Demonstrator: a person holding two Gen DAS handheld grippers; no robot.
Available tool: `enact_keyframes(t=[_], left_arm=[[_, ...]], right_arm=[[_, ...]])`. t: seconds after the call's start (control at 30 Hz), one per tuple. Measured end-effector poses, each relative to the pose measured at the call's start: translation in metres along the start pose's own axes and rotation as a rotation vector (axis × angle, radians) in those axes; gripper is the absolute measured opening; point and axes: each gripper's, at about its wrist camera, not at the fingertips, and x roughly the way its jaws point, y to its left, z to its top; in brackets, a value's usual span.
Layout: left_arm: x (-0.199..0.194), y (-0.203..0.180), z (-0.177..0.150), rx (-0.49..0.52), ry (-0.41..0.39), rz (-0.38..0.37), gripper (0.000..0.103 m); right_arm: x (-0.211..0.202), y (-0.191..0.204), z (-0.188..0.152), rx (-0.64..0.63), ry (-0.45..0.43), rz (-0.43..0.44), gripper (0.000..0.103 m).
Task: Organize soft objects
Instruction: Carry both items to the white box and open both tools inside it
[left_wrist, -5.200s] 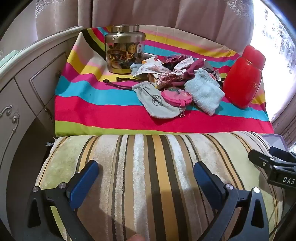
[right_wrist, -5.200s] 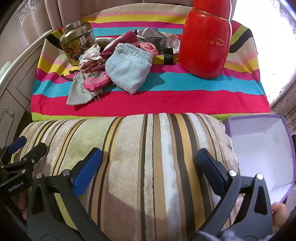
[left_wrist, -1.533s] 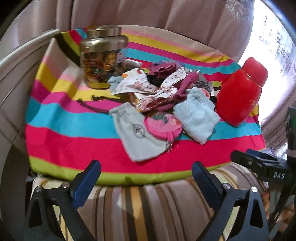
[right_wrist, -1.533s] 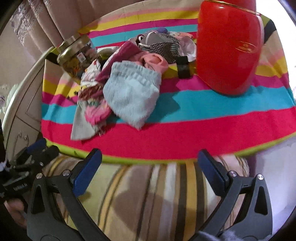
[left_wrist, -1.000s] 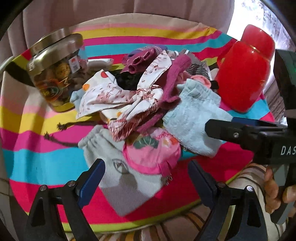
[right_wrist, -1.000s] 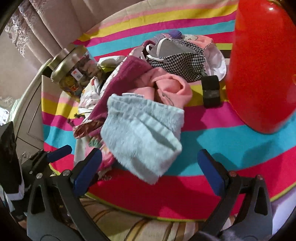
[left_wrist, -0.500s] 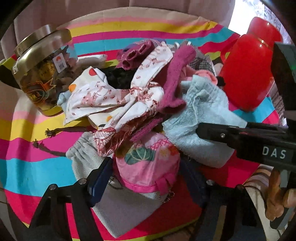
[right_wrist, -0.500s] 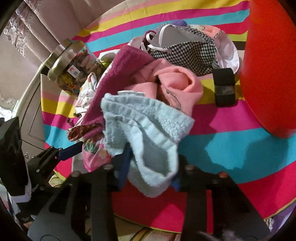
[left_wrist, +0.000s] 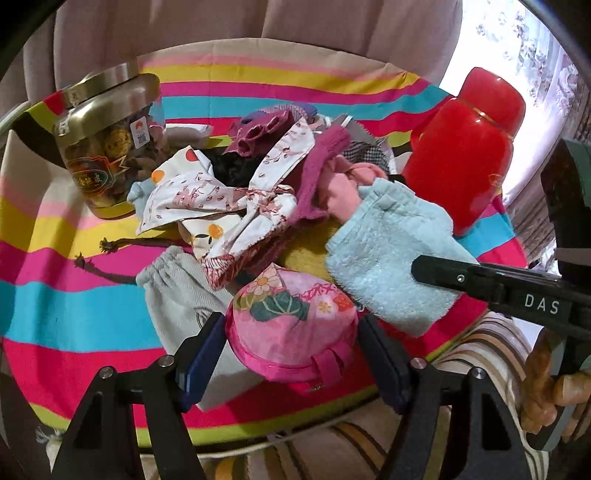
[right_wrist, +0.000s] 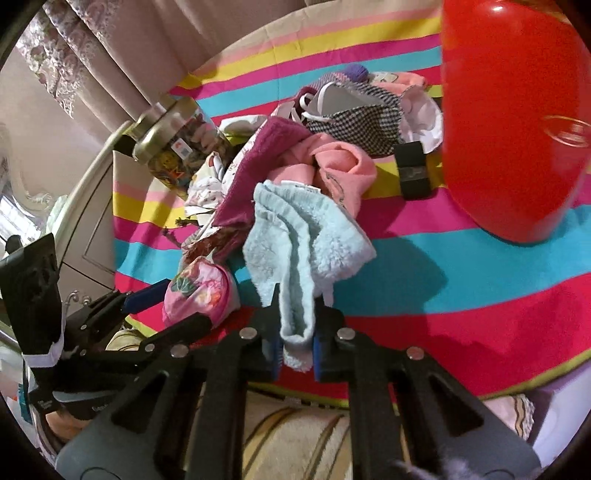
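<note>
A heap of soft things lies near the middle of the counter, which is covered with a bright cloth striped in pink, teal, yellow and red (left_wrist: 74, 314). The left gripper (left_wrist: 291, 341) has its blue-padded fingers (left_wrist: 201, 356) closed against both sides of a round pink fabric pouch printed with flowers (left_wrist: 291, 325) at the heap's near edge, on top of a grey drawstring bag (left_wrist: 173, 295). The right gripper (right_wrist: 295, 338) has its fingers pinched tight on the lower end of a fluffy light-blue towel cloth (right_wrist: 299, 243), which drapes up toward a pink fleece piece (right_wrist: 340, 166) and a magenta knitted piece (right_wrist: 258, 158). A glossy red lidded container (left_wrist: 461, 155) stands at the right side of the counter, and a gold-lidded clear jar (left_wrist: 107, 140) stands at the far left corner, just beside the heap.
</note>
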Motion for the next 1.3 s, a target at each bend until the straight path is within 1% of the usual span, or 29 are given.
enact_keyframes(t=[0.2, 0.37, 0.47, 0.57, 0.6, 0.63, 0.67, 0.73, 0.77, 0.8, 0.87, 0.93, 1.03, 1.07, 1.13, 1.17, 1.2, 1.27, 1.3], left_arm=[[-0.023, -0.016, -0.009, -0.016, -0.029, -0.048, 0.073], [-0.034, -0.051, -0.006, 0.013, -0.054, -0.106, 0.073], [-0.042, -0.080, -0.005, 0.052, -0.065, -0.168, 0.073], [-0.046, -0.109, -0.004, 0.087, -0.061, -0.219, 0.073], [-0.047, -0.124, -0.003, 0.103, -0.056, -0.248, 0.073], [-0.049, -0.134, -0.003, 0.116, -0.053, -0.265, 0.073], [-0.050, -0.146, -0.003, 0.131, -0.047, -0.282, 0.073], [-0.051, -0.178, -0.002, 0.183, -0.023, -0.328, 0.073], [-0.051, -0.188, -0.001, 0.202, -0.016, -0.339, 0.073], [-0.051, -0.207, -0.002, 0.238, -0.004, -0.355, 0.073], [-0.050, -0.229, -0.001, 0.275, 0.013, -0.374, 0.073], [-0.045, -0.253, 0.001, 0.303, 0.039, -0.404, 0.074], [-0.037, -0.280, 0.004, 0.340, 0.077, -0.429, 0.075], [-0.034, -0.289, 0.005, 0.352, 0.092, -0.433, 0.075], [-0.029, -0.300, 0.005, 0.367, 0.116, -0.427, 0.076], [-0.029, -0.305, 0.004, 0.377, 0.125, -0.417, 0.076], [-0.027, -0.307, 0.005, 0.380, 0.128, -0.413, 0.077], [-0.025, -0.308, 0.005, 0.384, 0.136, -0.403, 0.078], [-0.024, -0.306, 0.005, 0.384, 0.140, -0.394, 0.079]], right_arm=[[-0.040, -0.010, -0.012, 0.023, -0.051, -0.009, 0.014], [-0.087, -0.031, -0.031, 0.044, -0.103, -0.072, 0.014], [-0.120, -0.054, -0.045, 0.068, -0.126, -0.147, 0.014], [-0.155, -0.083, -0.061, 0.100, -0.145, -0.258, 0.014], [-0.164, -0.089, -0.065, 0.107, -0.149, -0.282, 0.014], [-0.176, -0.098, -0.071, 0.115, -0.154, -0.323, 0.014], [-0.182, -0.103, -0.074, 0.119, -0.156, -0.347, 0.014], [-0.199, -0.118, -0.083, 0.135, -0.159, -0.404, 0.014], [-0.206, -0.126, -0.087, 0.147, -0.158, -0.426, 0.014], [-0.213, -0.134, -0.092, 0.162, -0.153, -0.453, 0.014], [-0.220, -0.146, -0.099, 0.179, -0.130, -0.500, 0.014], [-0.232, -0.159, -0.107, 0.206, -0.127, -0.539, 0.014], [-0.249, -0.174, -0.112, 0.244, -0.109, -0.630, 0.016], [-0.254, -0.177, -0.111, 0.261, -0.095, -0.648, 0.018], [-0.267, -0.186, -0.111, 0.307, -0.067, -0.704, 0.025], [-0.273, -0.187, -0.111, 0.318, -0.062, -0.722, 0.037], [-0.279, -0.187, -0.109, 0.327, -0.055, -0.743, 0.053], [-0.292, -0.177, -0.100, 0.325, -0.066, -0.748, 0.069], [-0.298, -0.168, -0.094, 0.308, -0.074, -0.740, 0.070]])
